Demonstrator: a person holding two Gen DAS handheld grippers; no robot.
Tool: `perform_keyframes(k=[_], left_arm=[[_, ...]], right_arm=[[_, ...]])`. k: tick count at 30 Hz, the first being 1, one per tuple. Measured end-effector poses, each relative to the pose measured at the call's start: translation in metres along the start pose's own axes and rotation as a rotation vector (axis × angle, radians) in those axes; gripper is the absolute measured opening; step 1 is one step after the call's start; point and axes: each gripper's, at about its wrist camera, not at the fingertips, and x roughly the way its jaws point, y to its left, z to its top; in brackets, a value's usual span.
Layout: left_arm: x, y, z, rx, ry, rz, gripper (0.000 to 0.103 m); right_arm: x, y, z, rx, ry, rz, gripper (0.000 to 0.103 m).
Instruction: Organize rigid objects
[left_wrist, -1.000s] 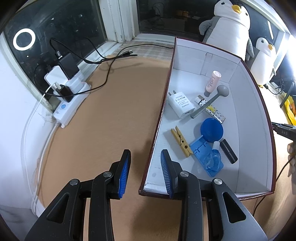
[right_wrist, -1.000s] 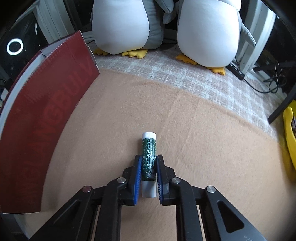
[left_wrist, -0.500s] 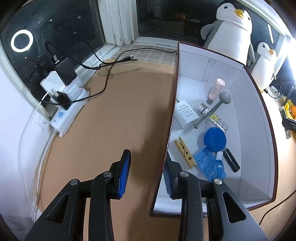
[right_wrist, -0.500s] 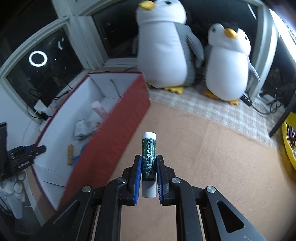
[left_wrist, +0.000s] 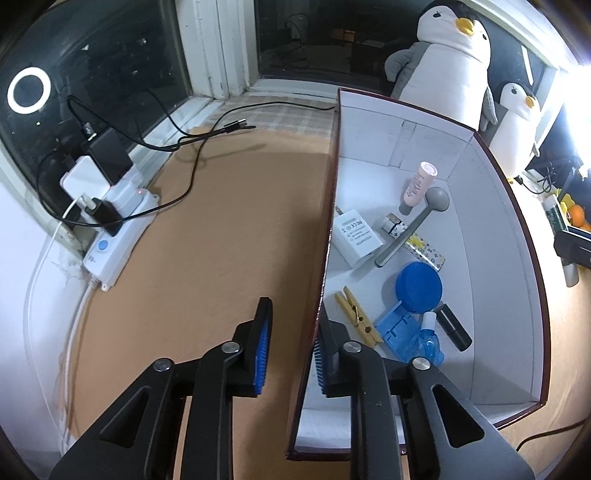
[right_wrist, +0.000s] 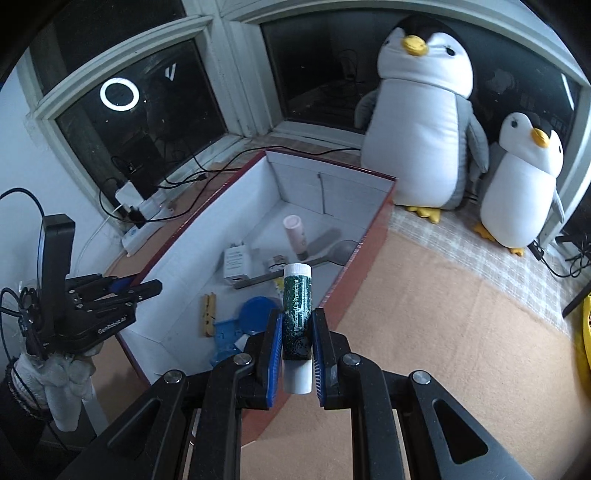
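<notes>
My right gripper (right_wrist: 297, 332) is shut on a dark green lip balm tube (right_wrist: 297, 302) with white ends. It holds the tube upright in the air, over the near right wall of the box. The box (right_wrist: 295, 177) is red outside and white inside. My left gripper (left_wrist: 293, 328) straddles the left wall of the box (left_wrist: 480, 206) and its jaws are closing. The wall lies against the right pad (left_wrist: 318, 358), with a gap left at the other pad. In the right wrist view the left gripper (right_wrist: 146, 286) sits at the box's left rim.
In the box lie a white charger (left_wrist: 356, 238), a pink tube (left_wrist: 419, 182), a grey spoon (left_wrist: 413, 230), a wooden clothespin (left_wrist: 356, 314), a blue lid (left_wrist: 418, 287) and a black cylinder (left_wrist: 453, 326). A power strip (left_wrist: 118, 236) with cables lies left. Two plush penguins (right_wrist: 424, 122) stand behind.
My right gripper has risen and swung from the bare mat to above the box, still holding the tube. The left jaws have narrowed around the box's left wall.
</notes>
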Motion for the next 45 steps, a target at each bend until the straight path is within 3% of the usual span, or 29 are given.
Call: perform_keyframes(k=[8,27,29,31,36,40,42,45], left_arm=[[0.003,-0.003,0.003,0.014,-0.006,-0.017,0.009],[0.015,0.0,0.005,0.014,0.011,-0.039,0.009],[0.016,0.0,0.005,0.015,0.011,-0.038,0.009],[0.015,0.0,0.005,0.016,0.012,-0.036,0.009],[0.012,0.001,0.004,0.008,0.008,-0.037,0.009],[0.005,-0.002,0.002,0.014,0.0,-0.038,0.009],[-0.001,-0.003,0.0,0.015,-0.009,-0.038,0.015],[-0.01,-0.006,-0.002,0.019,-0.024,-0.032,0.016]], right_arm=[[0.018,0.02,0.006,-0.026,0.032,0.013,0.014],[0.084,0.049,0.016,-0.099,0.166,-0.019,0.014],[0.086,0.05,0.016,-0.102,0.166,-0.021,0.018],[0.086,0.051,0.015,-0.104,0.164,-0.021,0.028],[0.077,0.052,0.014,-0.091,0.142,-0.017,0.031],[0.064,0.051,0.012,-0.065,0.114,-0.015,0.041],[0.057,0.051,0.009,-0.054,0.101,-0.013,0.041],[0.044,0.053,0.003,-0.049,0.08,-0.014,0.044]])
